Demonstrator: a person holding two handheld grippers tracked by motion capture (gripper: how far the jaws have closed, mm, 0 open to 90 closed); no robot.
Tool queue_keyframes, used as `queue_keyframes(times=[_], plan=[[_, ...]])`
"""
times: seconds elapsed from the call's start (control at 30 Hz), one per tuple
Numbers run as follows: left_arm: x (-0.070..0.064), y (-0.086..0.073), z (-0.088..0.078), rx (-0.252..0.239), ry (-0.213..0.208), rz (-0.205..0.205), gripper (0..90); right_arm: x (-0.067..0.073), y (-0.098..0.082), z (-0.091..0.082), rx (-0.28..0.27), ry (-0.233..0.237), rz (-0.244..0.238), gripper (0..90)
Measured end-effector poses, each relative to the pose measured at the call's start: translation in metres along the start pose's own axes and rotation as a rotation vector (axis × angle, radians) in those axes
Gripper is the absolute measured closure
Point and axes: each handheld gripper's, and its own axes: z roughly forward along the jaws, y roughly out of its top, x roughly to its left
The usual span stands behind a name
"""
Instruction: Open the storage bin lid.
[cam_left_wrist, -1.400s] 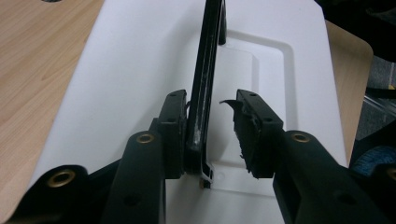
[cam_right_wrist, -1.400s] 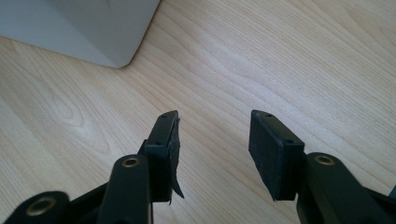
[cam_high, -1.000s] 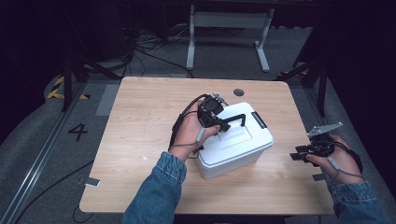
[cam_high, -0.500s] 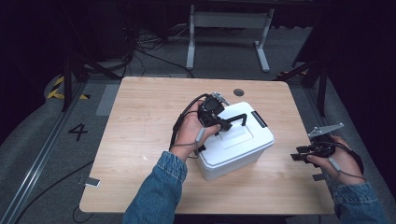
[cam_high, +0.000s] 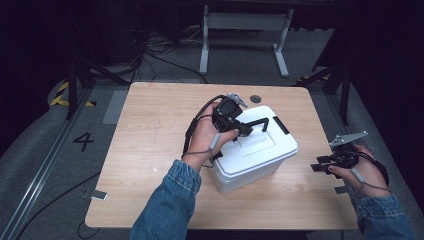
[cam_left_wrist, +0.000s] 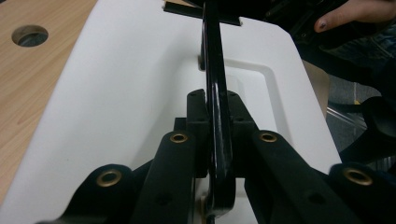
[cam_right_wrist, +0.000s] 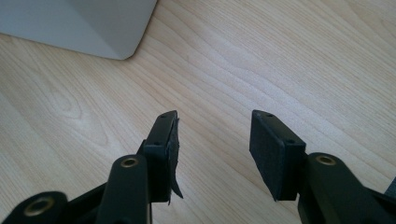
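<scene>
A white lidded box (cam_high: 255, 150) stands on the wooden table (cam_high: 150, 130), right of its middle. A black carry handle (cam_high: 256, 123) arches up over the lid. My left gripper (cam_high: 243, 129) is above the lid and shut on that handle; in the left gripper view the black handle (cam_left_wrist: 217, 102) runs straight between the closed jaws over the white lid (cam_left_wrist: 116, 93). My right gripper (cam_high: 320, 165) hovers low near the table's right edge, apart from the box. It is open, its pads (cam_right_wrist: 268, 149) spread over bare wood, with a box corner (cam_right_wrist: 93, 28) at the upper left.
A round cable hole (cam_high: 255, 99) sits in the table behind the box. A metal stand (cam_high: 245, 30) and cables lie on the floor beyond the table. Bare wood extends left of the box and along the front.
</scene>
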Motion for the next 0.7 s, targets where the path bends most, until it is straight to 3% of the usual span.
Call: queue_keyframes(times=[0.7], plan=[[-0.005,0.010,-0.026,-0.061,-0.012,-0.004,84.6,0.000,0.001,0.002,0.002,0.007,-0.003,53.4]])
